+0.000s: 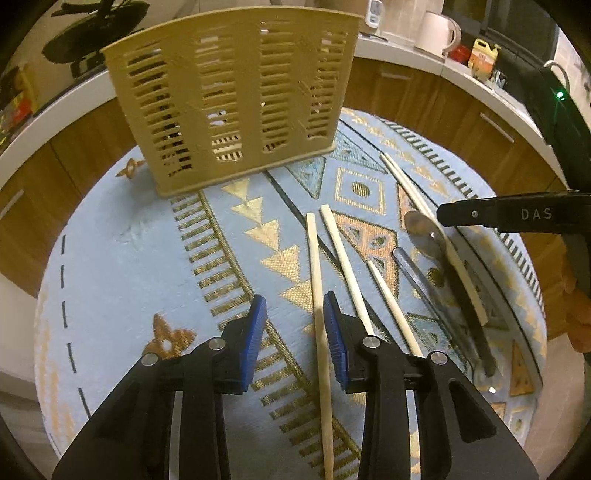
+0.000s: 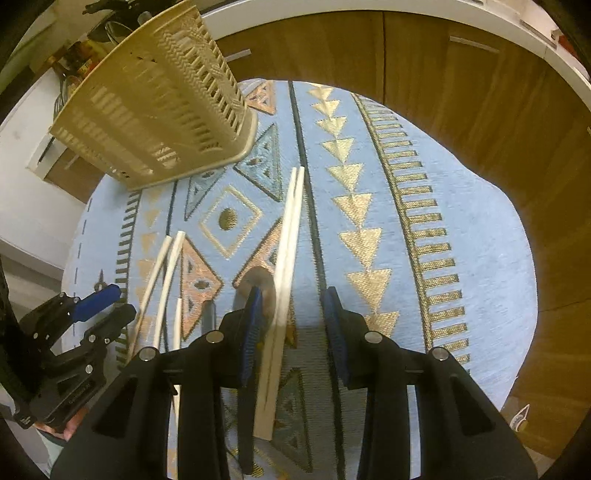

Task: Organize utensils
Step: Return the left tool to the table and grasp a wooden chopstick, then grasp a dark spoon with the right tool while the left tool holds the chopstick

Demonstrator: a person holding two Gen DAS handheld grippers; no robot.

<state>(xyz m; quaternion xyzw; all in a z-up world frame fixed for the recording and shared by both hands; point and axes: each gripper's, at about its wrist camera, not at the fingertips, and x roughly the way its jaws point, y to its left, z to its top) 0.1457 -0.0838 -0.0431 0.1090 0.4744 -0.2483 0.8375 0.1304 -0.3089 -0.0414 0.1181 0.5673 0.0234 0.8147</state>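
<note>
Both grippers hover apart-jawed over loose chopsticks: left gripper [image 1: 295, 325] straddling one chopstick [image 1: 318, 280], right gripper [image 2: 291, 317] around a pair [image 2: 290, 236]. Next: close, lift toward the slotted holder [image 1: 236, 99].

cloth: round light-blue tablecloth [image 1: 122, 258] with gold triangles, dark dashes and orange diamonds, covering the whole surface
cabinets: brown wood doors [image 1: 436, 107] with slim metal handles, curving behind
counter: white worktop [image 1: 395, 48]
on counter: white kettle [image 1: 439, 33], yellow bottle [image 1: 484, 59], something red between them
</note>
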